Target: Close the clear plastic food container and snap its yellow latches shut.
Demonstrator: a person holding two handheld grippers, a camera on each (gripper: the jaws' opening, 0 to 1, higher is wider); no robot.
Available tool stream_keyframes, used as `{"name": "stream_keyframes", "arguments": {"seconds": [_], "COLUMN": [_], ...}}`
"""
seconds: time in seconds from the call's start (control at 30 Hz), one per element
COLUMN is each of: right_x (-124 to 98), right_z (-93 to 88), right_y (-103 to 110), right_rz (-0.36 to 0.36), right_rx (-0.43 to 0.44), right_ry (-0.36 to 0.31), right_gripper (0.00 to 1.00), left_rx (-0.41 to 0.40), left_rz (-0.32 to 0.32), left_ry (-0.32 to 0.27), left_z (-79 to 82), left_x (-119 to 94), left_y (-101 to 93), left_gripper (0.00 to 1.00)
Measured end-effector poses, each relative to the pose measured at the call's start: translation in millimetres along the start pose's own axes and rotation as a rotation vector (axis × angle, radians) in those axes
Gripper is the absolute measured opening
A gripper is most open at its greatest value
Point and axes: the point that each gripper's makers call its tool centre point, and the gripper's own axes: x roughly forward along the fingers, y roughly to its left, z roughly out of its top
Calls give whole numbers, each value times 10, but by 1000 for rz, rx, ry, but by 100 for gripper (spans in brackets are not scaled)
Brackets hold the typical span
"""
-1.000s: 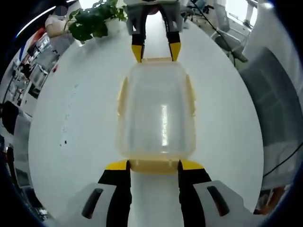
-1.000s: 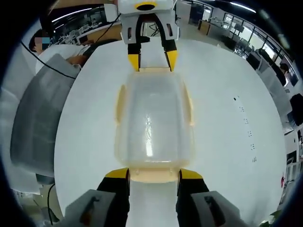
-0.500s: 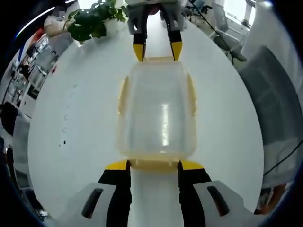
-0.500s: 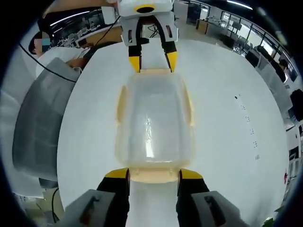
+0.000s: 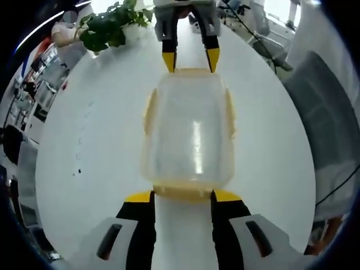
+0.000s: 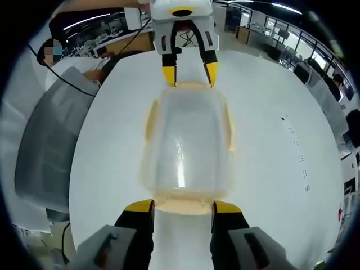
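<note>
The clear plastic container (image 5: 191,135) lies lidded on the white table (image 5: 84,146), with yellow latches along its sides (image 5: 149,109) and at its ends. My left gripper (image 5: 181,198) is open, its yellow-tipped jaws flanking the near end latch (image 5: 181,191). The right gripper (image 5: 190,62) faces it from the far end, jaws apart beside that end latch. In the right gripper view the same container (image 6: 188,140) runs from my open right gripper (image 6: 183,208) up to the left gripper (image 6: 190,77). Whether any jaw touches a latch I cannot tell.
A green potted plant (image 5: 109,25) stands at the table's far edge. A grey chair (image 5: 329,118) is beside the table, another grey chair back (image 6: 48,146) with a black cable over it. A person sits behind (image 6: 84,64). Office desks lie beyond.
Both views have shifted a little; the container and the opposite gripper sit slightly further right and higher in each. Jaw spacing looks the same on both grippers.
</note>
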Motion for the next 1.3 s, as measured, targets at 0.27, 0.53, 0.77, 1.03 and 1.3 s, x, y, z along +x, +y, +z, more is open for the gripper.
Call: {"name": "stream_keyframes", "arguments": {"seconds": [0.27,0.53,0.77,1.03,1.3], "right_x": [-38,-242,-255,-321,-255], "right_z": [-43,163,253,293,282], "right_y": [88,31,-69,-215,-203], "right_rz": [14,-48,-141,-254,-292], "right_rx": [48,269,421,736,925], "right_ry": [-26,-172,-208,-309,-344], "right_gripper": [42,42,43,35,36], "left_rx": [-25,-155,-286,-500,-753], "left_rz": [40,24,66,177,202], "left_ry": [-13,-121,-130,-190,-228], "left_z": [-67,99,167,216,184], "left_x": [-136,-268,-192,-158,-141], "left_y": [79,43,60,170,181], "left_gripper": [37,38,42,40,38]}}
